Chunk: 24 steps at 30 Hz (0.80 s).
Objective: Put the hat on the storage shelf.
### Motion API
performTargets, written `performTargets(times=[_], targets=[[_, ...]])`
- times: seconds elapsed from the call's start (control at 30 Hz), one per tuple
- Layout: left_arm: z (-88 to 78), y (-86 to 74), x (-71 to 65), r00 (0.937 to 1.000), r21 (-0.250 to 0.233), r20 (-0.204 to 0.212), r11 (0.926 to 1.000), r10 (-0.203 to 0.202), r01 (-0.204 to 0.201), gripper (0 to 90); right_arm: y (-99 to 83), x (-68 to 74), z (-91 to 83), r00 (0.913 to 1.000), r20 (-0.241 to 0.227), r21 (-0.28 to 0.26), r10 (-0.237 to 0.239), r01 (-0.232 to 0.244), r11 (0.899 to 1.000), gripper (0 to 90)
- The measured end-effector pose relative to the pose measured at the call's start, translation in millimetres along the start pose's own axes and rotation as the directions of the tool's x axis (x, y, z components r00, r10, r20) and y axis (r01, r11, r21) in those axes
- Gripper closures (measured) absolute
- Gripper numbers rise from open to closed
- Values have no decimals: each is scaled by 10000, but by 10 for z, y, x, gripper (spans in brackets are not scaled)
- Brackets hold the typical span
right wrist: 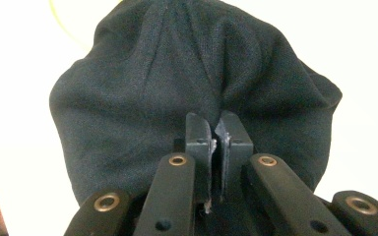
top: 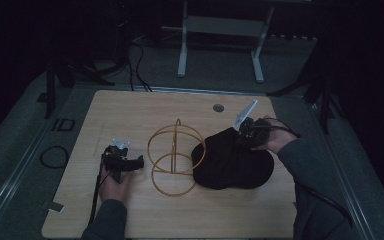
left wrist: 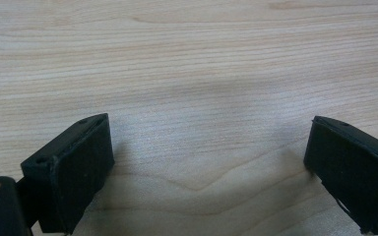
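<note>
Nearest us in the high view, our left hand (top: 114,186) holds the left claw (top: 130,162) low over the bare wood of the table (top: 130,115). In the left gripper view its jaws stand wide apart with nothing but wood grain between them.

Just beyond and to the right, a yellow wire frame (top: 175,157) of crossed hoops stands on the table. Its right side touches a black knit hat (top: 232,162) that lies slumped beside it.

At the hat's far edge our right hand (top: 275,140) holds the right claw (top: 244,131). In the right gripper view the jaws are pinched together on a fold of the hat (right wrist: 177,73), the fabric gathering into creases there.

Farther off, on the floor left of the table, we read the letters "ID" (top: 63,124). Beyond the table stand white desk legs (top: 182,50).
</note>
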<state>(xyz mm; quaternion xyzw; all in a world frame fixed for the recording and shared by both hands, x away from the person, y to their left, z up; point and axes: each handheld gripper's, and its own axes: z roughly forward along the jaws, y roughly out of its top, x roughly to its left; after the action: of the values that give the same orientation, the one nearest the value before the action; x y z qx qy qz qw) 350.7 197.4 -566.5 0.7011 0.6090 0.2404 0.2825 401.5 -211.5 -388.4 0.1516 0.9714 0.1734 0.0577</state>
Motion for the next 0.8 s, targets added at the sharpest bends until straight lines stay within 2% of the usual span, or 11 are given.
performTargets(times=[0.23, 0.57, 0.8], targets=[[0, 0, 0, 10000, 1, -2, 10000, -2, 2, 42, -26, -9, -106, 9999, 122, 21, -50, 50, 10000, 854], [0, 0, 0, 10000, 4, -2, 10000, 1, -1, 42, -89, -32, -300, 9991, 418, -360, -26, 42, 9993, 855], [0, 0, 0, 10000, -1, -2, 10000, -3, 3, 42, -58, -15, -389, 9988, 375, -17, -301, 302, 9995, 855]])
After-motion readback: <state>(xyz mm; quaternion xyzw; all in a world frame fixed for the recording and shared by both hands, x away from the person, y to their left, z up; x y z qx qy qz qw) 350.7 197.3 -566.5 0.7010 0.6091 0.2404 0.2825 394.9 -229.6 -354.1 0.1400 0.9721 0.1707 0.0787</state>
